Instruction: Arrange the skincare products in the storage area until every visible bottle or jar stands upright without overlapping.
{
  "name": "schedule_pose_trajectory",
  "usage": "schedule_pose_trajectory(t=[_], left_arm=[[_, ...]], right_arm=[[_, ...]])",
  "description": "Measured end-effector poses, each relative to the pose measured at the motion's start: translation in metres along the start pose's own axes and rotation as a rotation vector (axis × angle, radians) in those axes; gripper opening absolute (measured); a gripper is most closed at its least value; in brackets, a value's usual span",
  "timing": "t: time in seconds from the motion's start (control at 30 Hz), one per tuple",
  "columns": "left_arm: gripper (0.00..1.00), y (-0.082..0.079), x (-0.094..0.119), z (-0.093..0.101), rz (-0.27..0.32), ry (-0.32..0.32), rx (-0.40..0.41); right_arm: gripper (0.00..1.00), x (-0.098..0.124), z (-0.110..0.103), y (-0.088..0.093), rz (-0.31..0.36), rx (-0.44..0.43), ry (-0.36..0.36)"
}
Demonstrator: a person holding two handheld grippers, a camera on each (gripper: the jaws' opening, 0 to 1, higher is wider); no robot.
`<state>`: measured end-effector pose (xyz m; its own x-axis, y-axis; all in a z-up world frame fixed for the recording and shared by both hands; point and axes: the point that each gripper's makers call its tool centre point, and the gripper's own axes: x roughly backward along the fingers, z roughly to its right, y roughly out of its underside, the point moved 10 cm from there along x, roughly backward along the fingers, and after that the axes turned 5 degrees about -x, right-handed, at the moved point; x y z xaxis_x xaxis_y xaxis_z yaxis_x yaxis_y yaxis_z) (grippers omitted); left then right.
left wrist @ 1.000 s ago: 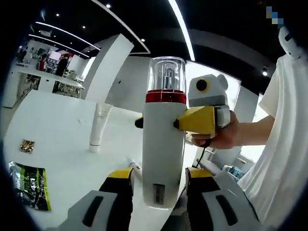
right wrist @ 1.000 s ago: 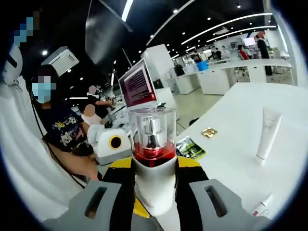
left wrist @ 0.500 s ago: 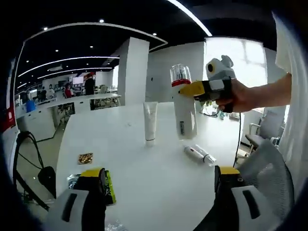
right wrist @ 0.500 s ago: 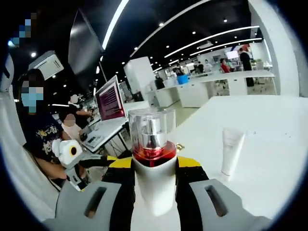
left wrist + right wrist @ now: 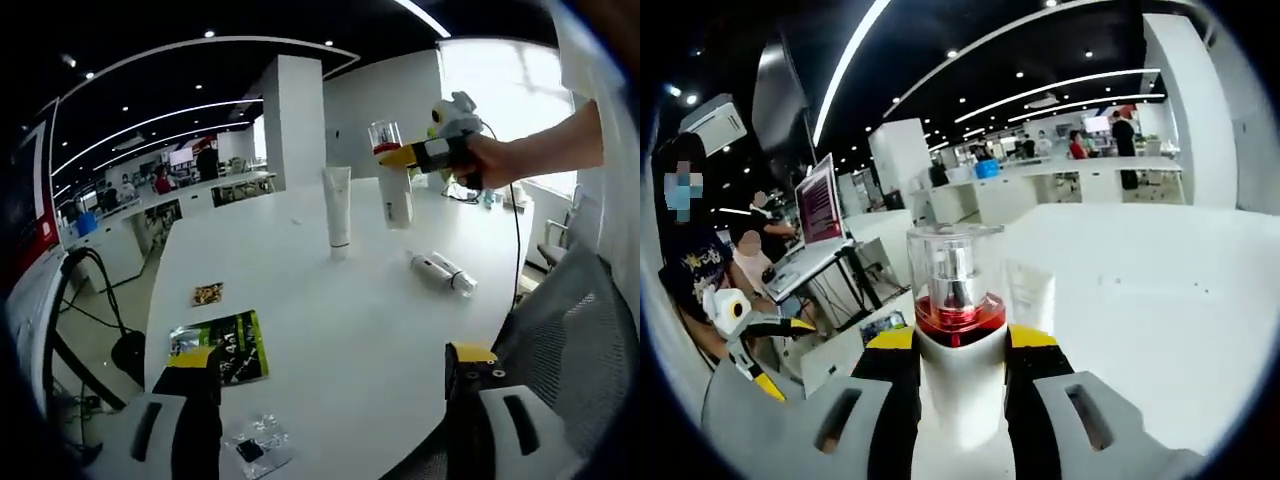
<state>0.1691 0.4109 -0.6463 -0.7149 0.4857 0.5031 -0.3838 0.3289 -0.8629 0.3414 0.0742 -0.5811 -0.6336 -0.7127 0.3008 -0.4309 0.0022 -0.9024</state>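
right claw (image 5: pixel 960 385) grips upright white pump bottle (image 5: pixel 958 330) with red band.

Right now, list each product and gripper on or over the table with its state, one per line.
Pump bottle with red band and clear cap: upright, off the table, clamped in the right gripper.
White tube: standing on its cap.
Two small bottles: lying on their sides, side by side.
Green sachet: lying flat.
Small gold packet: lying flat.
Left gripper: open, holding nothing.
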Motion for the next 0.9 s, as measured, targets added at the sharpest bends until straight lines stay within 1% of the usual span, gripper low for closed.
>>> schedule_pose_trajectory(t=[0.1,0.17,0.2,0.23,0.3,0.43,0.47,0.5,0.7,0.9], left_arm=[[0.94,0.002,-0.002,-0.001,-0.018,-0.002,0.009],[0.91,0.001,0.0,-0.001,-0.02,-0.007,-0.005],[0.88,0.0,0.0,-0.001,-0.021,-0.011,-0.012],[0.86,-0.001,0.003,-0.001,-0.008,-0.026,-0.033],[0.84,-0.001,0.003,-0.002,0.001,-0.035,-0.041],[0.84,0.002,0.002,-0.005,-0.009,-0.051,-0.054],[0.85,0.004,0.0,-0.005,-0.022,-0.047,-0.042],[0.85,0.006,0.0,-0.005,-0.032,-0.043,-0.036],[0.85,0.01,-0.001,-0.006,-0.062,-0.045,-0.023],[0.84,0.013,-0.001,-0.006,-0.077,-0.049,-0.023]], right_arm=[[0.29,-0.001,0.013,0.005,0.007,-0.013,0.01],[0.29,-0.004,0.024,0.01,0.014,-0.025,0.019],[0.29,-0.004,0.028,0.013,0.013,-0.021,0.02],[0.29,-0.006,0.032,0.016,0.014,-0.01,0.024],[0.29,-0.009,0.039,0.02,0.009,0.011,0.025],[0.29,-0.015,0.049,0.024,0.02,0.02,-0.003],[0.29,-0.017,0.051,0.025,0.022,0.038,-0.023],[0.29,-0.019,0.054,0.026,0.023,0.043,-0.027],[0.29,-0.027,0.067,0.031,0.012,0.068,-0.044],[0.29,-0.033,0.082,0.035,0.04,0.059,-0.041]])
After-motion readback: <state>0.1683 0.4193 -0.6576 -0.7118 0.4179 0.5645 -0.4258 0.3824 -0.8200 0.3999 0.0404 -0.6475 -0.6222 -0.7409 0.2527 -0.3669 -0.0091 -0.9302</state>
